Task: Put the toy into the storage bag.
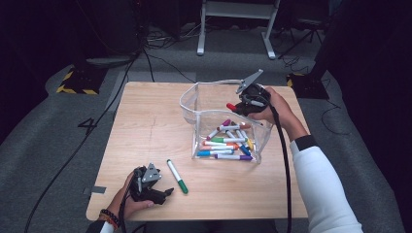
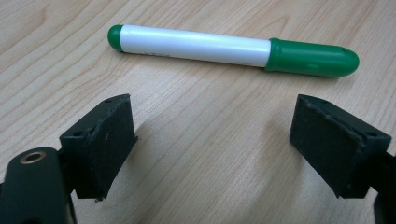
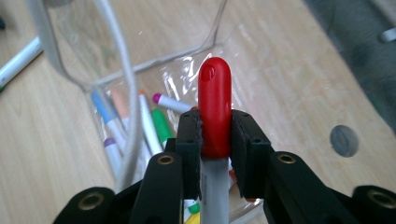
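Left gripper (image 1: 156,191): rests low on the near left part of the table (image 1: 145,126); jaws spread wide with bare wood between them, touching nothing.
Green marker (image 2: 233,49): lies flat on the table just ahead of the left gripper's open jaws, apart from both pads. In the left gripper view its long axis runs crosswise to the jaws, cap end to the right. In the high view (image 1: 177,176) it lies just right of that gripper, well clear of the bag.
Nearer hand: the left one; the green marker is within its reach, by this reading.
Coming move, left: a short advance with the jaws straddling the barrel would likely do; the crosswise axis suits the grip.
Right gripper (image 3: 215,135): jaws narrow, clamped on the cap of a red marker (image 3: 215,107) that points away from the hand.
Clear bag (image 1: 194,97): stands open on the far right of the table and holds many loose markers (image 1: 226,143).
Key relation, right: the red marker hangs over the bag's open mouth (image 1: 232,107); release looks like the next step.
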